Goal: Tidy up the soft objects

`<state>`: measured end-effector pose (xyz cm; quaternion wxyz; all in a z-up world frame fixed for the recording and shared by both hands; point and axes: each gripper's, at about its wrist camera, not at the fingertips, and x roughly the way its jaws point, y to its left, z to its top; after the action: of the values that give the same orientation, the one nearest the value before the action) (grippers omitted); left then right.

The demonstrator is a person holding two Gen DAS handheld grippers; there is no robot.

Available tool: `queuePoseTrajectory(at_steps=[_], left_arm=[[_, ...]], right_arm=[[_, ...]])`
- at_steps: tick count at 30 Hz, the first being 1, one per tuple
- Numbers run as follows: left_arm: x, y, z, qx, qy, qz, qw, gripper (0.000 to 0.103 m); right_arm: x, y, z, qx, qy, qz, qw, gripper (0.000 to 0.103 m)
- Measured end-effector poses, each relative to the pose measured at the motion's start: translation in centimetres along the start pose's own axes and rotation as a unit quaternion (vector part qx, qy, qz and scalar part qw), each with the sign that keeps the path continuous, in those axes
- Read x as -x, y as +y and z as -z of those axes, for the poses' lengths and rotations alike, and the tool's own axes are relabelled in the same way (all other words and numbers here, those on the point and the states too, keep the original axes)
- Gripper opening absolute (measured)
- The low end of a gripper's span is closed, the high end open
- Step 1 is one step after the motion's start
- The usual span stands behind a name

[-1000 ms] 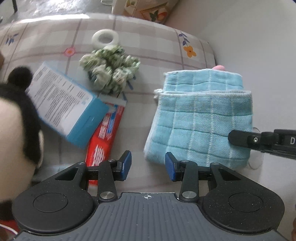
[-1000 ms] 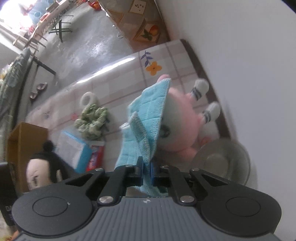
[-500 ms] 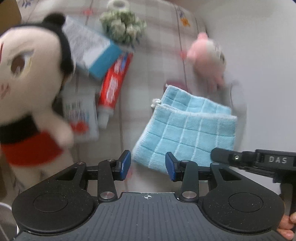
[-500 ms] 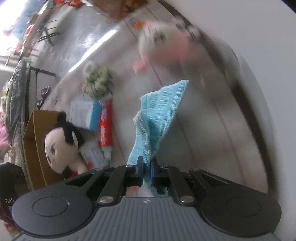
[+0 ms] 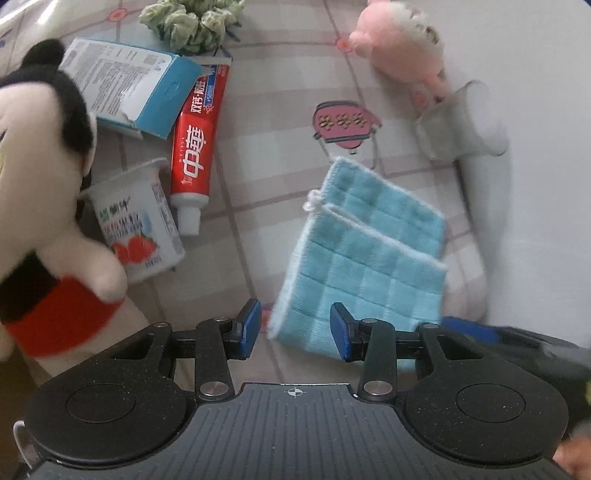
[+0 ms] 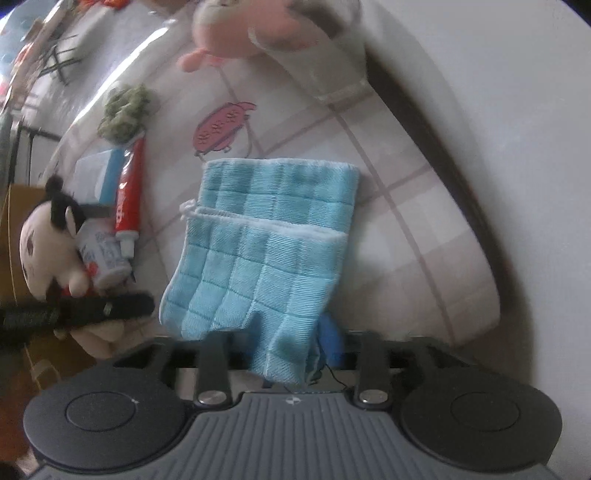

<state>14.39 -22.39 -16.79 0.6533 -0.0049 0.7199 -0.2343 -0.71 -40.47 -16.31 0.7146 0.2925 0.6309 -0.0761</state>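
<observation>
right gripper [image 6: 295, 354]: sitting nearest the blue towel [image 6: 266, 251], near corner of the cloth draping over the jaws and hiding them, so not possible to tell from here if clamped or just under it

left gripper [image 5: 293, 328]: hovering empty, jaws standing wide apart, touching nothing, towel's near left corner lying just past and between the blue pads [image 5: 249, 325]

towel position: lying folded on the checked surface [image 5: 258, 155], mostly flat, running away from both grippers, long axis pointing roughly forward and a bit right in the left wrist view

key relation: towel sitting straight ahead of both tools, right one clearly closer and already in contact

doll [image 5: 40, 206]: black-haired plush in red sitting off to the left, near the left gripper

clutter beyond: yogurt cup [image 5: 136, 229], toothpaste tube [image 5: 195, 147] and a blue box [image 5: 129, 88] lying left of the towel

far end: pink plush [image 5: 399, 48] resting by a clear cup [image 5: 461, 122], green scrunchie [image 5: 192, 22] sitting farthest back

guess: towel looking mid-placement, plushes likely coming after
</observation>
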Motion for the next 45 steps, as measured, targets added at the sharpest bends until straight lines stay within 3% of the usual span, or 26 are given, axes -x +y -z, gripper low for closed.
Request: queuePoseTrajectory(at_steps=[6, 13, 16, 18, 21, 28, 32, 38, 45], left_arm=[[-1.5, -0.4, -1.9, -0.022, 0.020, -0.036, 0.9989, 0.040], [-3.6, -1.6, -3.1, -0.044, 0.014, -0.053, 0.9975, 0.040], [-4.6, -2.2, -3.4, -0.054, 0.013, -0.062, 0.9965, 0.040], [-5.1, -2.6, -3.5, -0.061, 0.010, -0.065, 0.9960, 0.040], [-5.5, -3.1, -3.5, -0.069, 0.005, -0.071, 0.9951, 0.040], [-5.7, -3.3, -3.8, -0.068, 0.001, -0.069, 0.9953, 0.040], [-4.6, -2.7, -3.7, -0.065, -0.013, -0.060, 0.9960, 0.041], [-0.5, -1.7, -3.0, -0.075, -0.056, -0.031, 0.9951, 0.043], [2.6, -1.7, -1.5, -0.114, -0.062, 0.009, 0.9915, 0.049]], right_arm=[[-0.2, 2.0, 1.8, 0.066, -0.023, 0.035, 0.997, 0.064], [-2.0, 2.3, 3.5, 0.065, -0.015, 0.034, 0.997, 0.060], [-2.5, 2.1, 3.7, 0.058, -0.012, 0.026, 0.998, 0.047], [-2.5, 1.8, 3.9, 0.053, -0.008, 0.022, 0.998, 0.022], [-2.6, 1.1, 4.0, 0.027, -0.005, -0.004, 1.000, 0.008], [0.4, -0.8, 3.6, -0.059, -0.043, -0.089, 0.993, 0.007], [1.2, -1.8, 2.6, -0.104, -0.063, -0.117, 0.986, 0.006], [1.5, -3.2, 1.3, -0.170, -0.089, -0.156, 0.969, 0.006], [1.0, -4.2, -0.4, -0.223, -0.124, -0.191, 0.948, 0.006]])
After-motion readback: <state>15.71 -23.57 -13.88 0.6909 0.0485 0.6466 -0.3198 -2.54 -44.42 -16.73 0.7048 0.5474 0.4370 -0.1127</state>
